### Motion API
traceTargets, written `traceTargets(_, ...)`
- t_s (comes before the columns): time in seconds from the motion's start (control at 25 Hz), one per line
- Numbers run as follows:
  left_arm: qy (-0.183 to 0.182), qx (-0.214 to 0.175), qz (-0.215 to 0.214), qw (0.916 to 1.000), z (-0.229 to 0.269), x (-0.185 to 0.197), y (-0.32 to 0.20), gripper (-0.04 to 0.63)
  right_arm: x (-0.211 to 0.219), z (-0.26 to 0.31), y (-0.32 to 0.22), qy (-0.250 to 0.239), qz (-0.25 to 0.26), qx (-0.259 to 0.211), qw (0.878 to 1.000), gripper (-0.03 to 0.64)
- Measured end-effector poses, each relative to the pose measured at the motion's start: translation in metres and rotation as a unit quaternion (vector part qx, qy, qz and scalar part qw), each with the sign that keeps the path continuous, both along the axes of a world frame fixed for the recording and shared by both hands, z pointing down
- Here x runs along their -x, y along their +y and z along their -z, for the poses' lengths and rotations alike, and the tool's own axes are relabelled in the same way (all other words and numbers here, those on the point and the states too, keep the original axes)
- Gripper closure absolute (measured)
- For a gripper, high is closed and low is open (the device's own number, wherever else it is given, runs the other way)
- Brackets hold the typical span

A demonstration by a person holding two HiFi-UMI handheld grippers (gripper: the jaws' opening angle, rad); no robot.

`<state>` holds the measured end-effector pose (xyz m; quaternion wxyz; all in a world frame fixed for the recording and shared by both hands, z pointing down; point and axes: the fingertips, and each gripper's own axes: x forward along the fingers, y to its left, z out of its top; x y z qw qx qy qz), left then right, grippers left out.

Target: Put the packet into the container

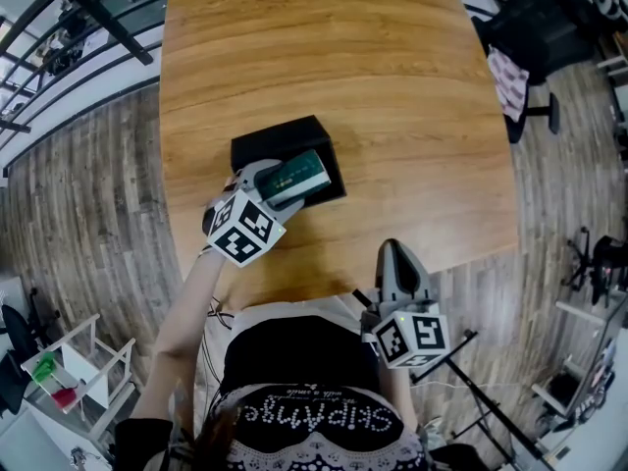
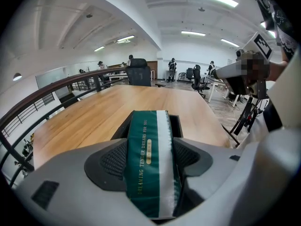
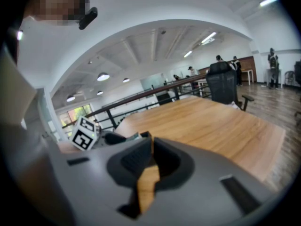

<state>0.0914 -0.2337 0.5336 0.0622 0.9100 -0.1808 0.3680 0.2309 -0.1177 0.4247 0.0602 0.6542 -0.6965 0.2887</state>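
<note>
Green packet (image 2: 149, 164) clamped in your left gripper (image 1: 278, 184) above the black container (image 1: 263, 146); right gripper (image 1: 397, 261), five o'clock of it, closed, empty.

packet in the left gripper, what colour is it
Dark green with a white stripe and gold lettering; the packet shows best in the left gripper view.

Bare tabletop (image 1: 392, 116) flanks the black container's (image 1: 265, 141) far and right sides.

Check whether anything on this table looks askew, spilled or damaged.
Nothing spilled or damaged. The only thing askew is the green packet, clamped in the left gripper and slanting across the near corner of the black container rather than lying squarely inside.
</note>
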Motion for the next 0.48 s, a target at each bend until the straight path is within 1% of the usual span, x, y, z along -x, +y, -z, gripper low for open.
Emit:
traceTargets(0.2,-0.017,0.003,-0.001,0.9998,-0.005,0.0,0.0,0.264,0.0,-0.001,0.0,0.0,0.001,0.002,1.0,0.576)
traceTargets(0.36,-0.043,0.006,0.002,0.999,-0.012,0.0,-0.001,0.264,-0.001,-0.002,-0.001,-0.001,0.002,0.002,1.0,0.576)
traceTargets(0.48,-0.055,0.007,0.011,0.9984,-0.014,0.0,-0.001,0.264,0.0,-0.001,-0.002,-0.001,0.004,0.003,1.0,0.575)
